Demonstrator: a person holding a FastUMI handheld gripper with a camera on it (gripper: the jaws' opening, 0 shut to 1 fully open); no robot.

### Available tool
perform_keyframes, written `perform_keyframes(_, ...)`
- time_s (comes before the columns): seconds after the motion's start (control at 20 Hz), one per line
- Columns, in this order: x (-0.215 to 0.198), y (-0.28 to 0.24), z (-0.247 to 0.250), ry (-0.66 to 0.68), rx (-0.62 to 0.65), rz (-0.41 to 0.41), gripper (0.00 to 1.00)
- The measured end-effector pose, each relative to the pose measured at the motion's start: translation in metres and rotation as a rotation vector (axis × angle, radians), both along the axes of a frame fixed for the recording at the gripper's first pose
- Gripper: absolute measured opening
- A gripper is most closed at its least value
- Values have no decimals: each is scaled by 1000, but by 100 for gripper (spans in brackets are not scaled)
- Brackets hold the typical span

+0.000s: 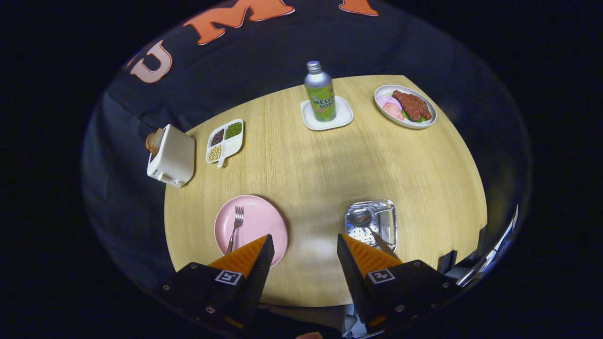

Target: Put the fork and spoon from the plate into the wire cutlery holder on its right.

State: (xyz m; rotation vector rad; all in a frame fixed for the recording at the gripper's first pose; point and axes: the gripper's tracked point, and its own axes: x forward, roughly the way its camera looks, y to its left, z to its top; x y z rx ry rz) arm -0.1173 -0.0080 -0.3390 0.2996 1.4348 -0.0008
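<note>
gripper [305, 247] spread wide, nothing btwn fingers, above table [320, 165] | fork [235, 228] on pink plate [256, 221] at 11 o'clock | spoon [365, 222] in holder [372, 223] at 1 o'clock

tool [304, 242]: square markers, small screws
</note>
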Motion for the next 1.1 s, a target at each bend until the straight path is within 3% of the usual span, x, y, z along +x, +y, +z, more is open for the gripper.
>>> perform_keyframes(0.15,-10,41,-7,45,42,-6,93)
perform_keyframes(0.35,-15,91,-20,93,75,39,95)
perform_keyframes(0.6,-26,143,-48,165,98,106,95)
perform_keyframes(0.9,-37,177,-87,238,81,132,95)
perform_keyframes(1.1,-43,191,-106,277,72,122,85)
